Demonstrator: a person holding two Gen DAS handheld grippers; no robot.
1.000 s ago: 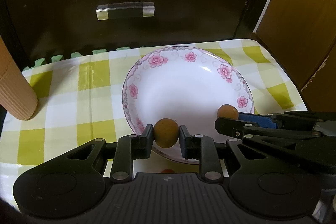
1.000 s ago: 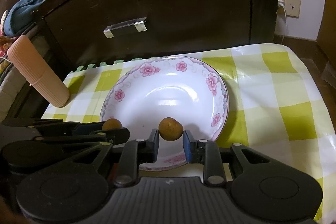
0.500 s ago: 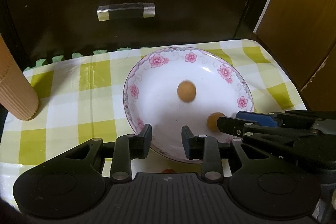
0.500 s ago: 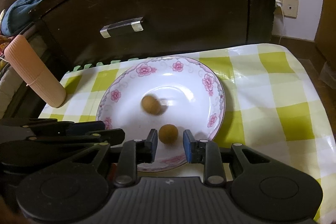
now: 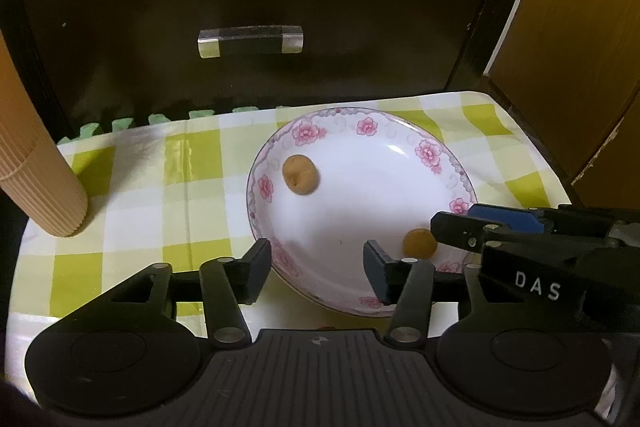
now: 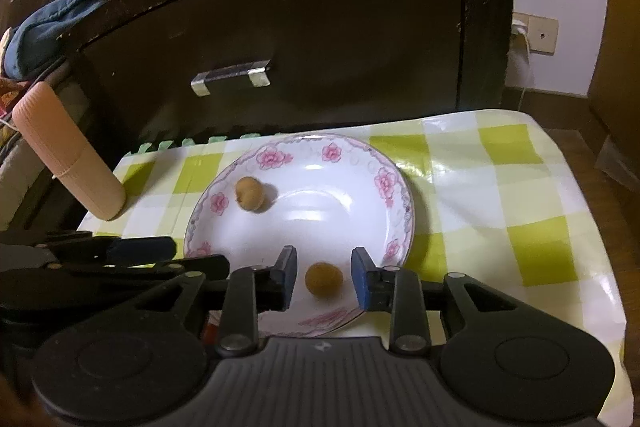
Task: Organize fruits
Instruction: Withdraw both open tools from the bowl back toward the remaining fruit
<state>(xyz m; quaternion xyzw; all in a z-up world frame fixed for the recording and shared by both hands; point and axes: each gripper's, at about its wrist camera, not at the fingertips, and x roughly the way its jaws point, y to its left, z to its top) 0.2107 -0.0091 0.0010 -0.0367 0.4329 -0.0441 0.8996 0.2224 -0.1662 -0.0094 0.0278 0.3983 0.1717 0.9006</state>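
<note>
Landmark: white plate with pink flowers, on yellow-checked cloth.

Left gripper: fingers spread wide, nothing between them, hovering over the plate's near rim. Same gripper from the right wrist view, at the plate's near-left edge.

First brown fruit inside the plate, on its far-left slope beside a pink flower, well apart from the left fingers. Same fruit in the right wrist view, slightly blurred.

Right gripper: fingers apart, over the plate's near rim. Second brown fruit inside the plate near that rim, lying loose between the two blue-padded fingers with a gap on each side, touched by neither. From the left wrist view, same fruit just beside the right gripper.

Ribbed tan cylinder on the cloth left of the plate. Dark drawer front with metal handle behind the plate.
</note>
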